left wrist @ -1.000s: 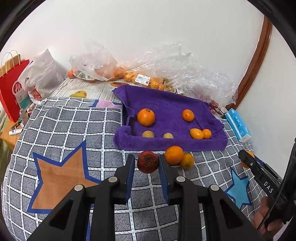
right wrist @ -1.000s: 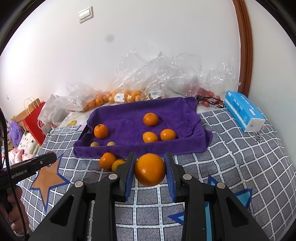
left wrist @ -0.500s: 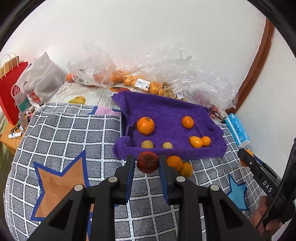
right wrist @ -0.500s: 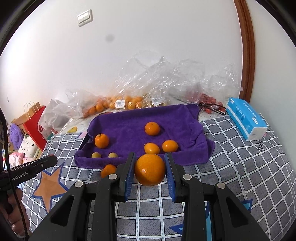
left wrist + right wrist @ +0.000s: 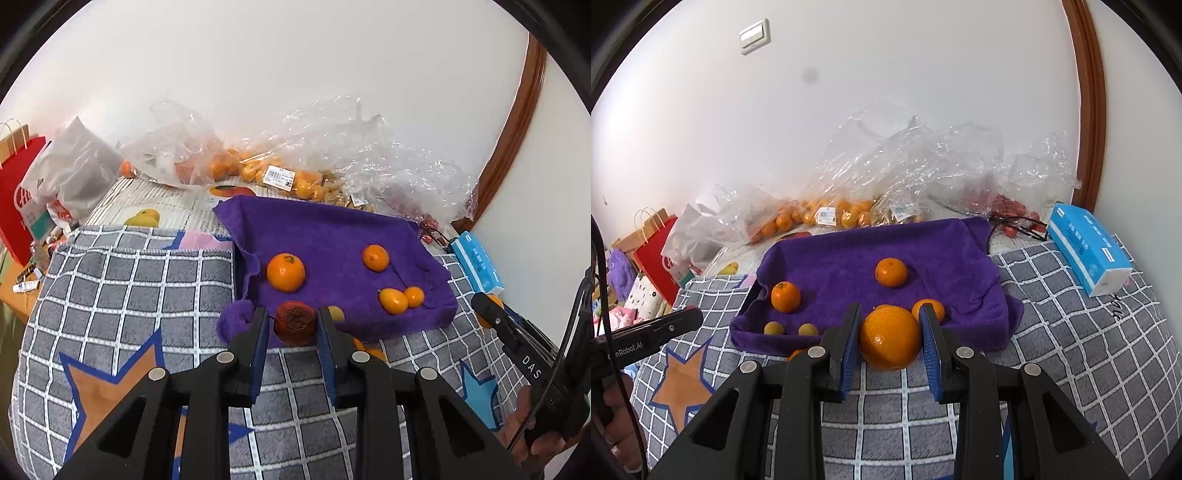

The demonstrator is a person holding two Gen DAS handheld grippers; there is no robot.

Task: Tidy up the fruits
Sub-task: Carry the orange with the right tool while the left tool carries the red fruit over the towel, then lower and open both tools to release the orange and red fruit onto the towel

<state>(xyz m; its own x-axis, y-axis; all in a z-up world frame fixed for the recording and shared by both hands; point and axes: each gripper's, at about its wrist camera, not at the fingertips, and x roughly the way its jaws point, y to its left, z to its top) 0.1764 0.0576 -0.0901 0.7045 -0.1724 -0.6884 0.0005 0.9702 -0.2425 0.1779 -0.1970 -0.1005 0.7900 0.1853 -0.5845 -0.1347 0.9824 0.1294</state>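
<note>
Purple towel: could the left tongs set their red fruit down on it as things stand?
Probably yes. The left tongs grip the red fruit right at the near edge of the purple towel; bare cloth lies just ahead, short of the stemmed orange, with nothing between.

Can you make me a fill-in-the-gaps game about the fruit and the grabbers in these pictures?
1. The left gripper holds a round dark ____ fruit between its fingers.
2. The right gripper holds a big round ____ fruit.
3. The fruits already sorted lie on a soft ____ towel.
4. Beside the towel lies a ____ tissue pack.

Missing words: red; orange; purple; blue
</note>
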